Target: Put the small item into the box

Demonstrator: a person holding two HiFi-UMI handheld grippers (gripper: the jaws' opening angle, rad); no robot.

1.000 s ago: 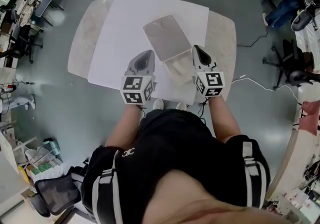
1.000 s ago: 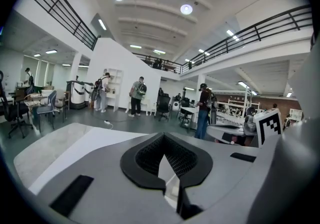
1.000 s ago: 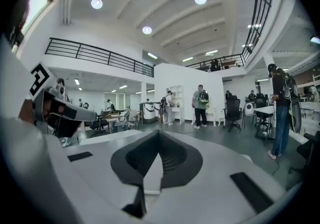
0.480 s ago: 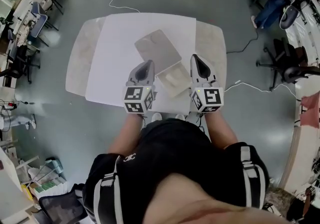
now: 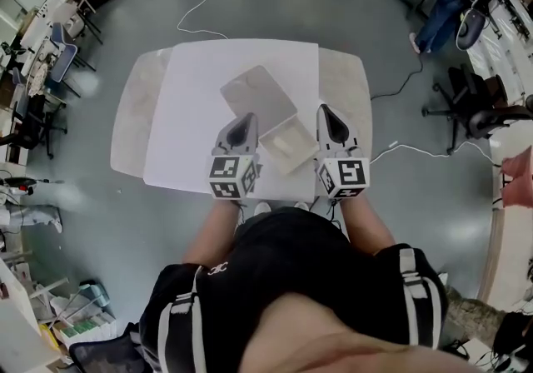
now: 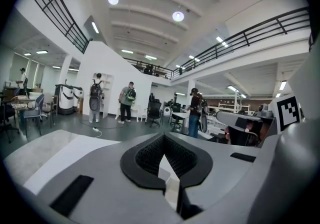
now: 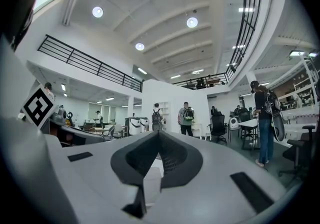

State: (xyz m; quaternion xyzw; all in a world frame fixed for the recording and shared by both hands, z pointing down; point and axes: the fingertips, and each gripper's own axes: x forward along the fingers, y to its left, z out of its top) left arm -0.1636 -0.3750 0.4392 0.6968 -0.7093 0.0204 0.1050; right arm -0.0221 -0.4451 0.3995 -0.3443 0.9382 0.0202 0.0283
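In the head view a shallow white box (image 5: 289, 145) lies open on the white sheet (image 5: 196, 96), with its grey lid (image 5: 256, 93) folded back behind it. I can make out no small item. My left gripper (image 5: 241, 125) hovers just left of the box and my right gripper (image 5: 326, 114) just right of it, both near the table's front edge. Both gripper views point level across the hall. The left gripper (image 6: 164, 143) and the right gripper (image 7: 159, 137) are shut, with nothing between the pads.
The sheet covers a marble table (image 5: 132, 109) whose ends stick out on both sides. A cable (image 5: 400, 146) trails on the floor to the right, and office chairs (image 5: 470, 117) stand beyond it. Several people (image 6: 126, 100) stand far off in the hall.
The table and box have slid lower in the head view. Both grippers have stayed beside the box and shut, and the left one has drawn slightly closer to it.
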